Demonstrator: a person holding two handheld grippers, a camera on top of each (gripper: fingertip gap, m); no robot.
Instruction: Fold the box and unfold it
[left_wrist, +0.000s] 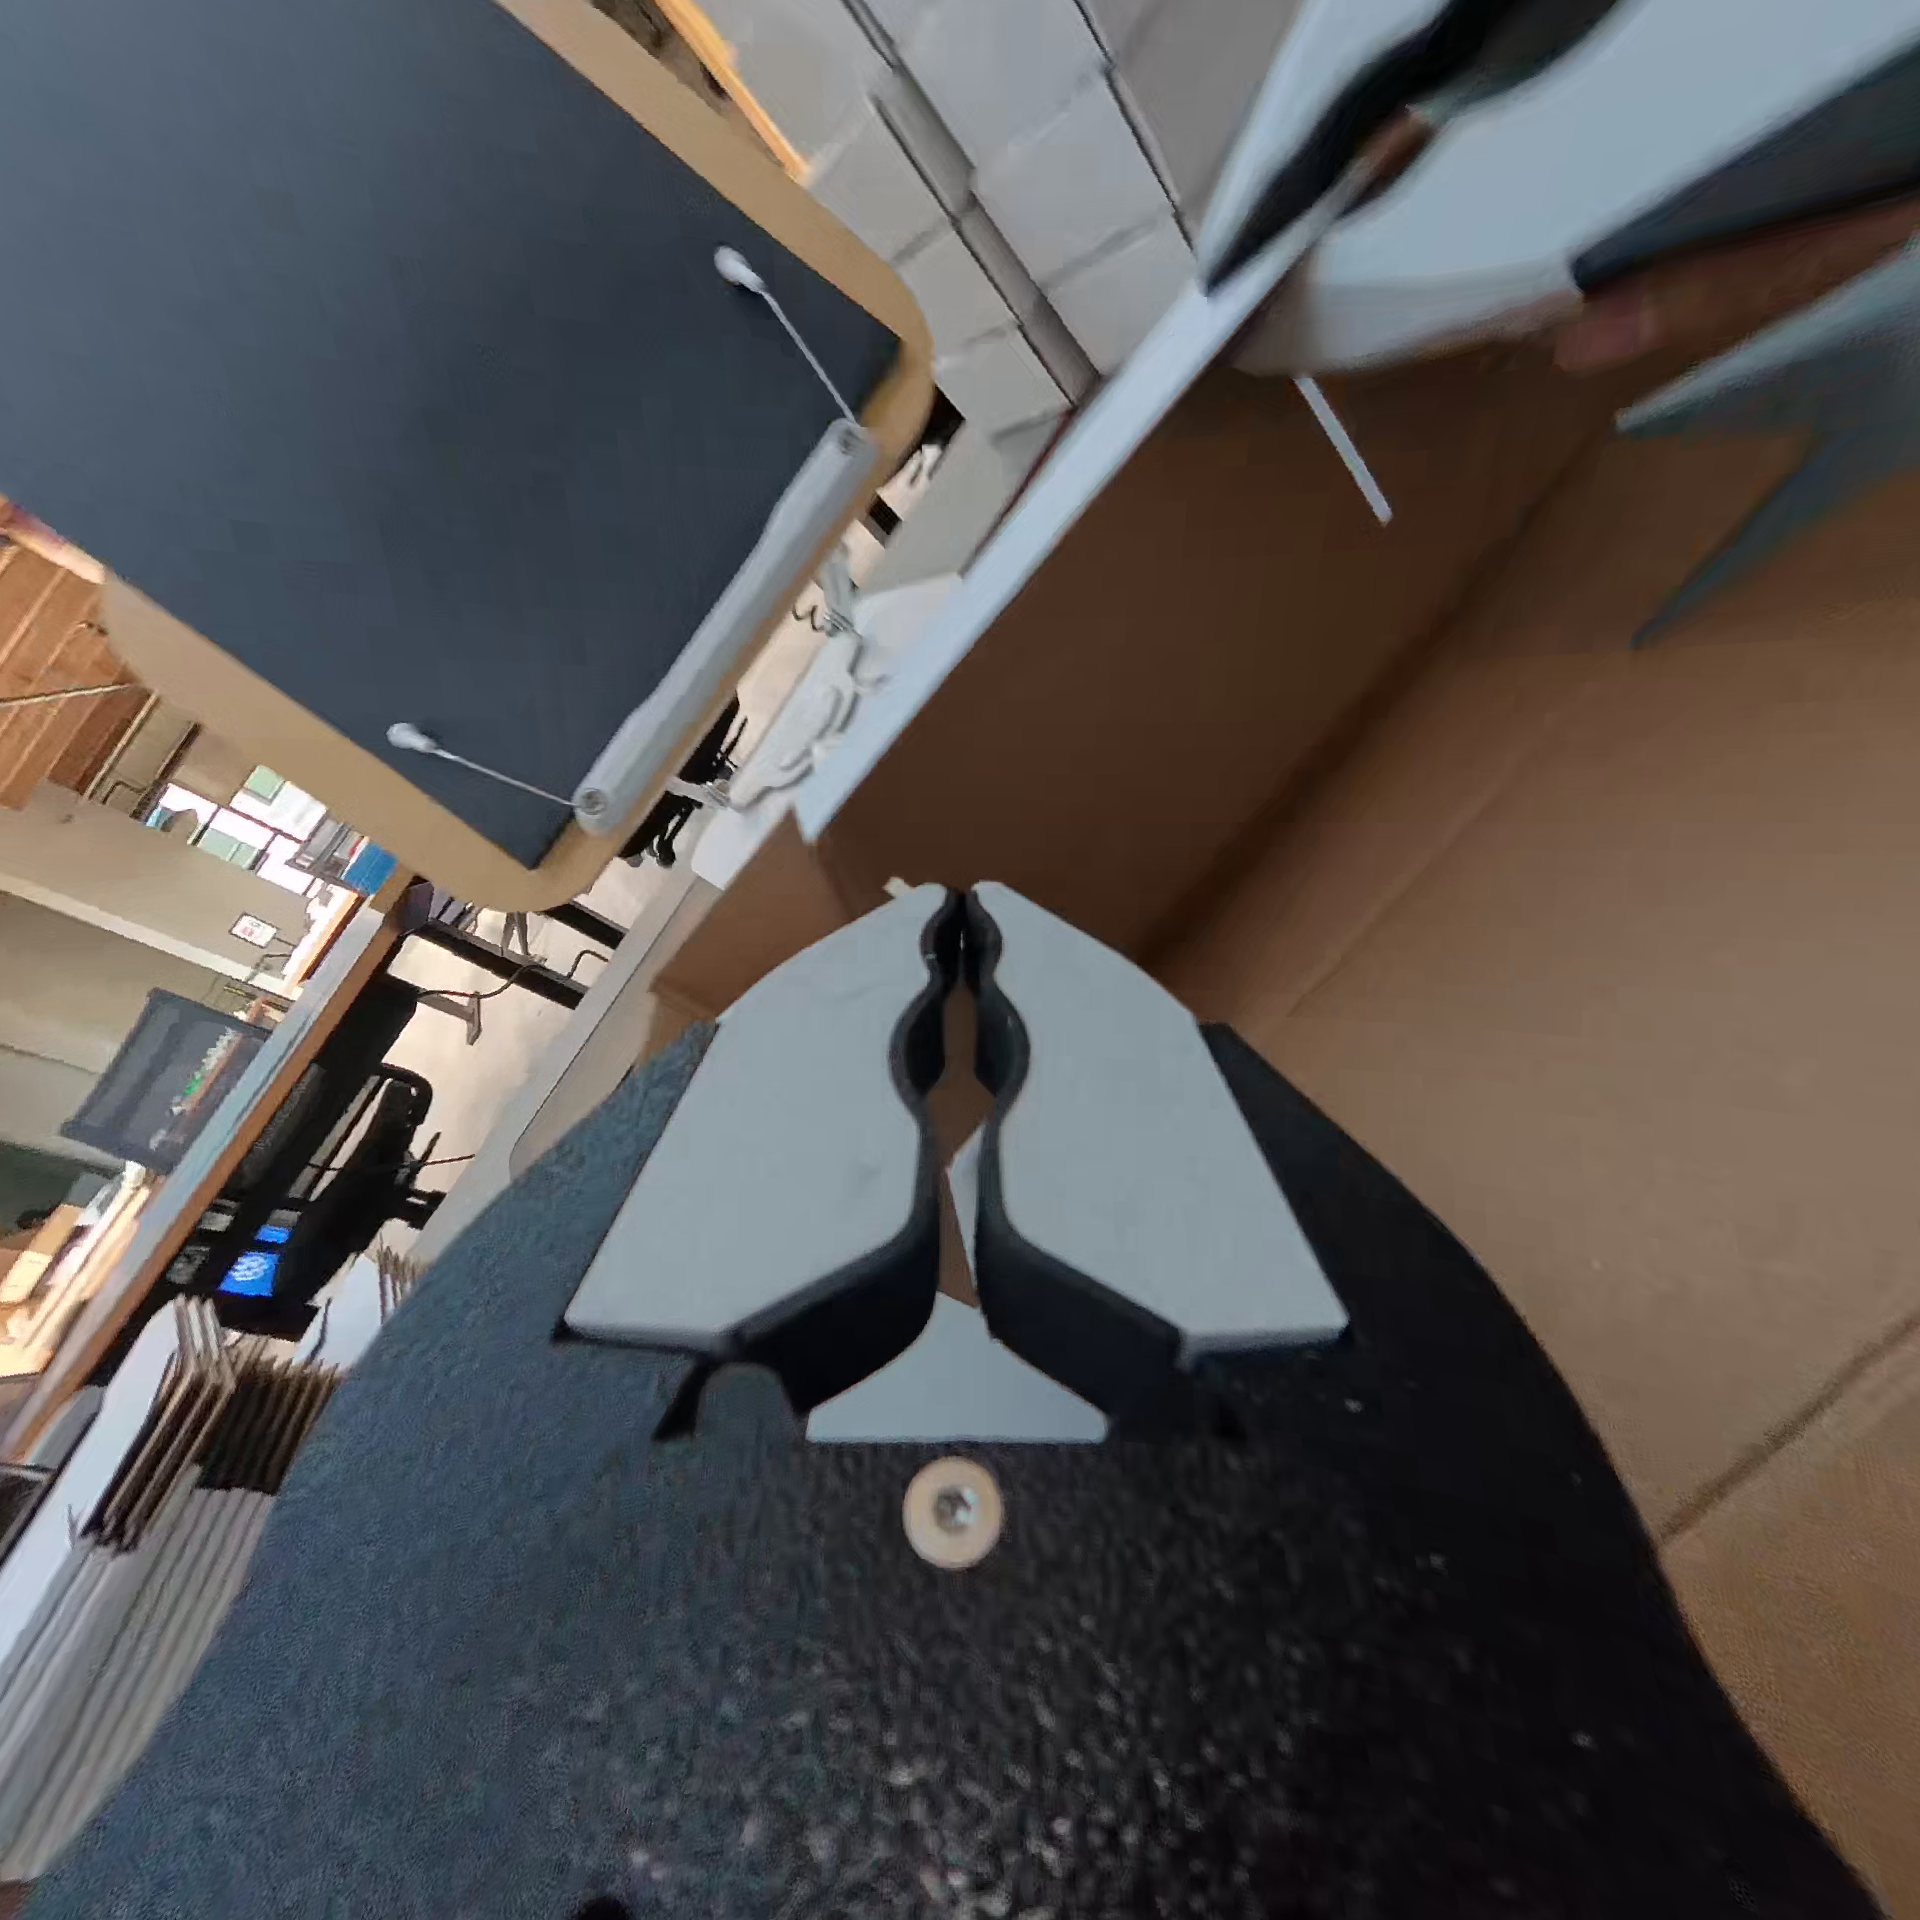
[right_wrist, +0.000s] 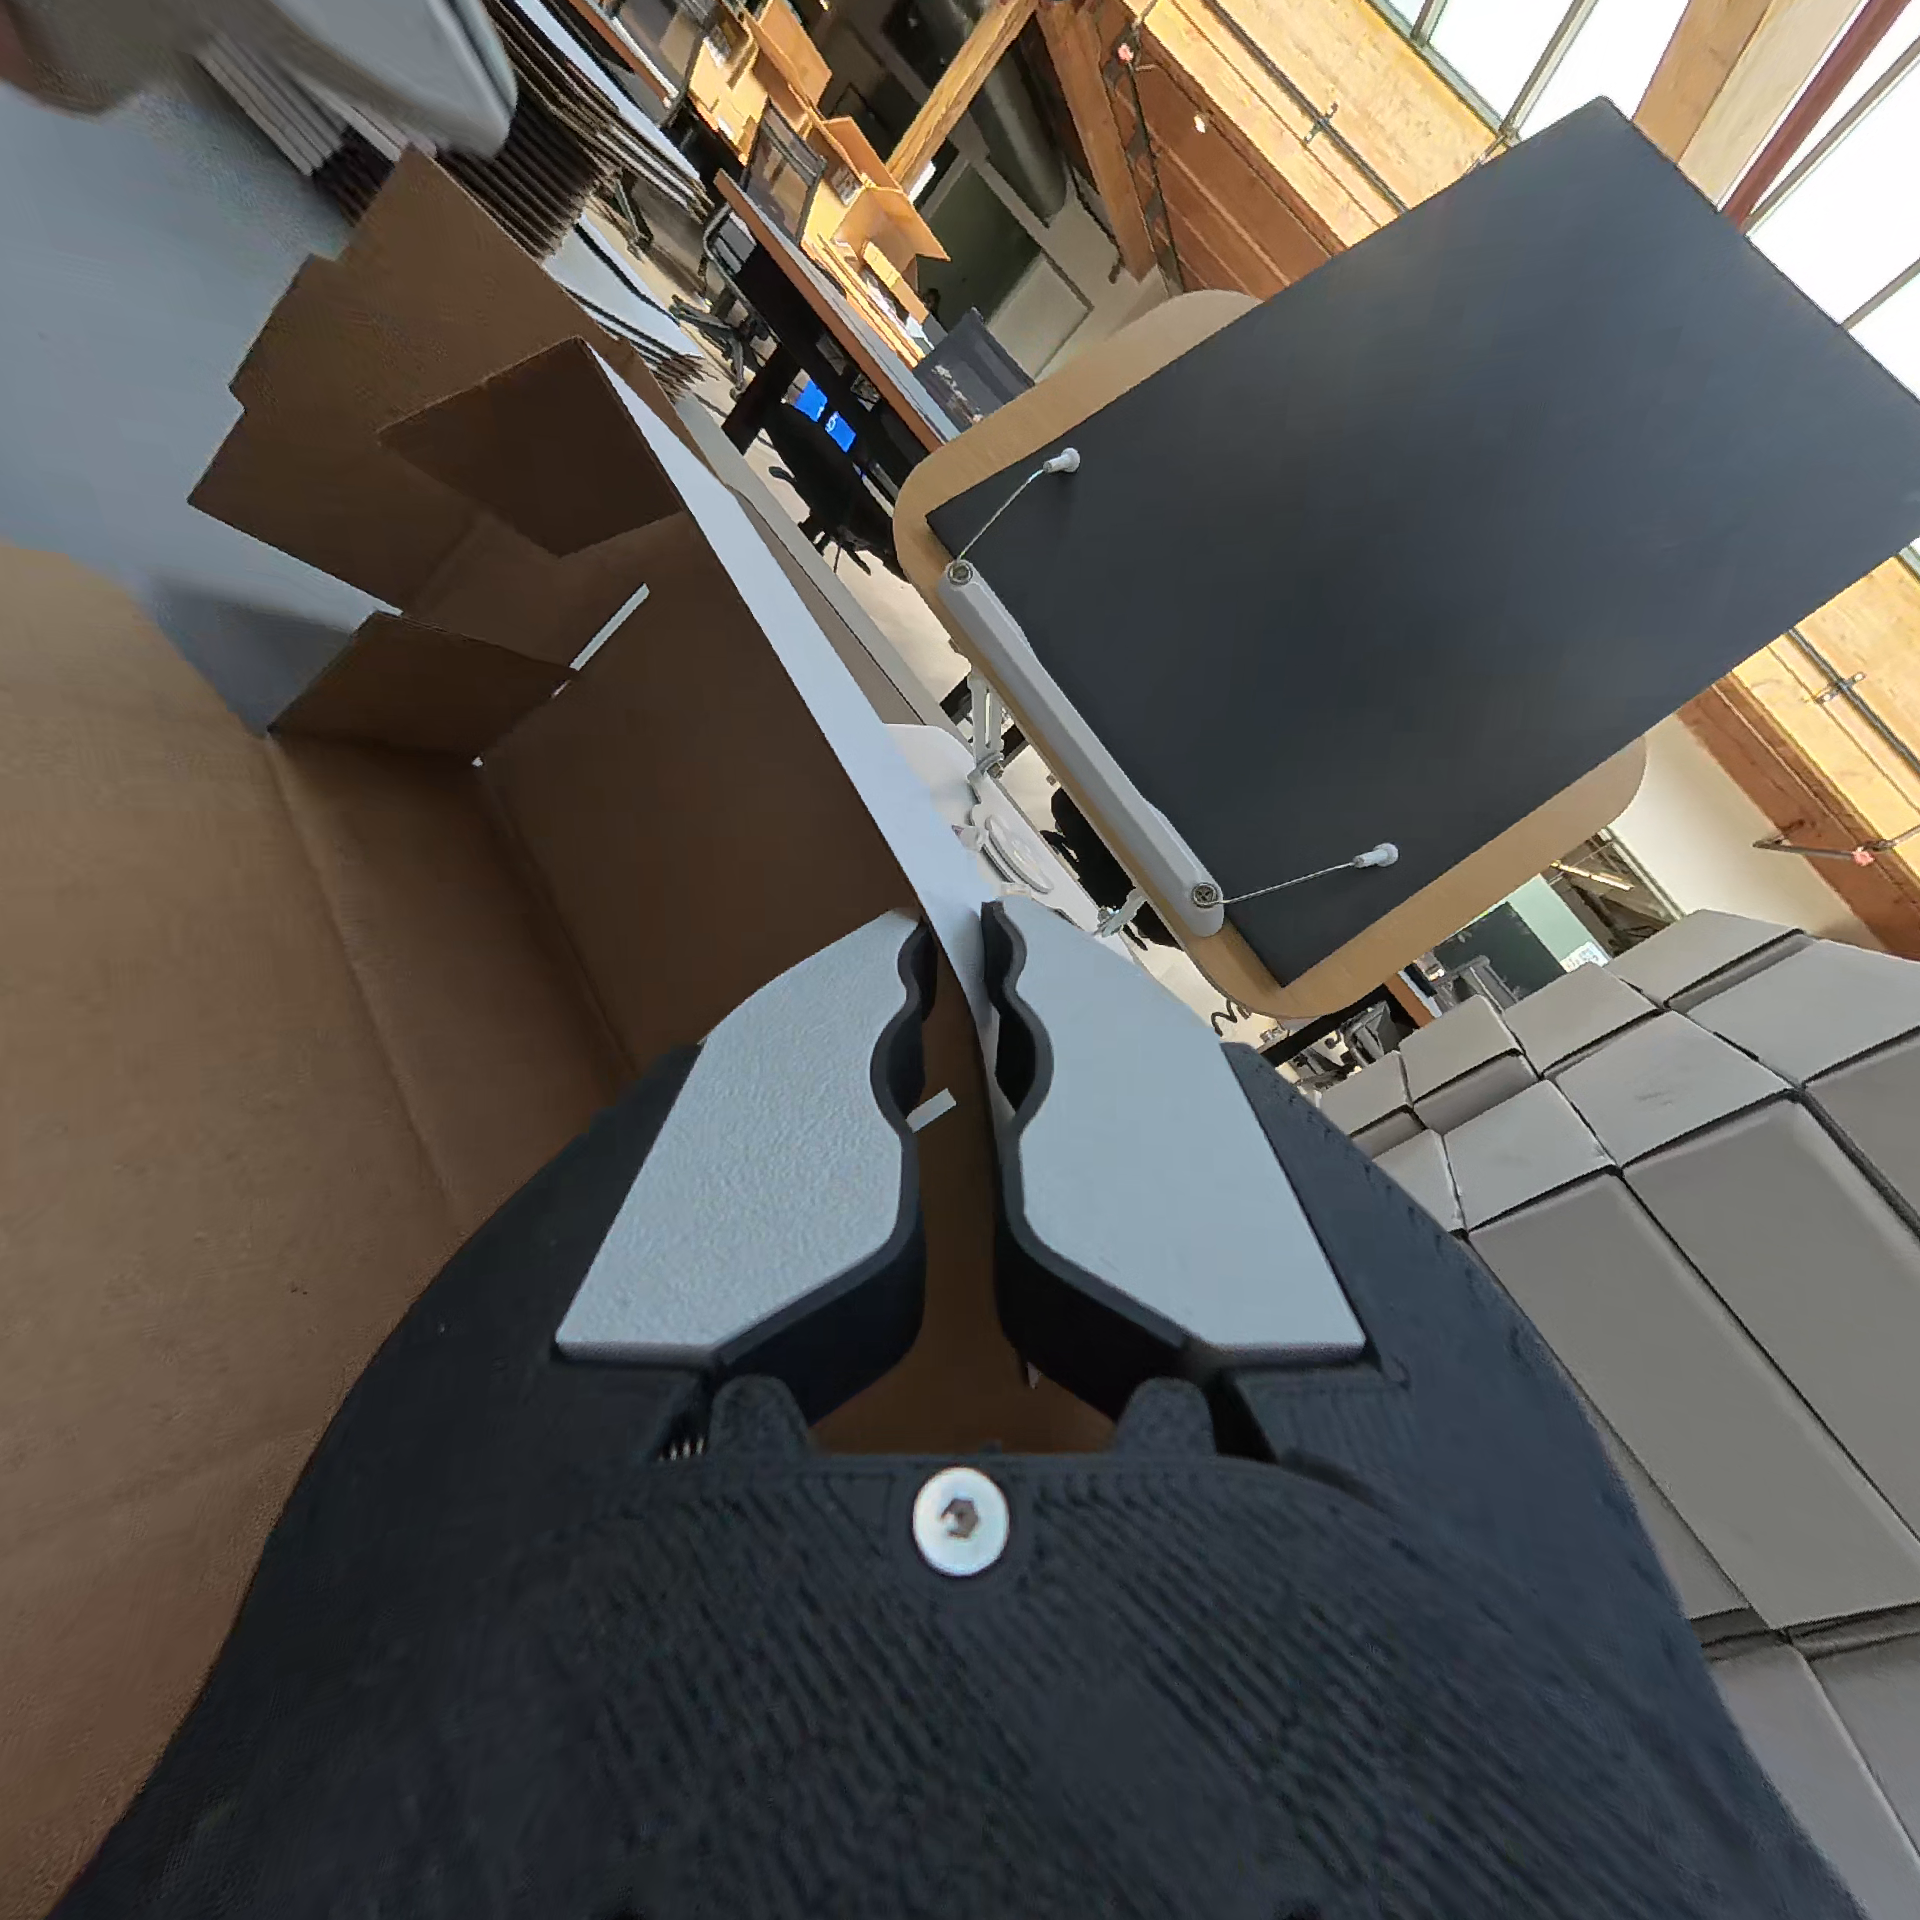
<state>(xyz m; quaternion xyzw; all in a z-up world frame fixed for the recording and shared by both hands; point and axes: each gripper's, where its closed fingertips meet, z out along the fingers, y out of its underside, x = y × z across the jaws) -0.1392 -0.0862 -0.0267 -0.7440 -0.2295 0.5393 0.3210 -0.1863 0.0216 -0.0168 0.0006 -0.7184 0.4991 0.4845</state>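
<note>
Both claws pinch the box's (right_wrist: 343, 935) raised wall edge, left gripper (left_wrist: 958, 909) and right gripper (right_wrist: 958, 925) at twelve o'clock; light, stiff cardboard, probably best held near creases.

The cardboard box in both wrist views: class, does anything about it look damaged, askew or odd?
Nothing stands out. The cardboard box is only part-folded, brown inside and white outside. The right tool straddles its raised wall; the left tool pinches its edge. No tears or crushing show.

The box (right_wrist: 260, 987) is matt brown corrugated cardboard; each gripper (right_wrist: 958, 940) has rough black plastic and smooth grey plates.
</note>
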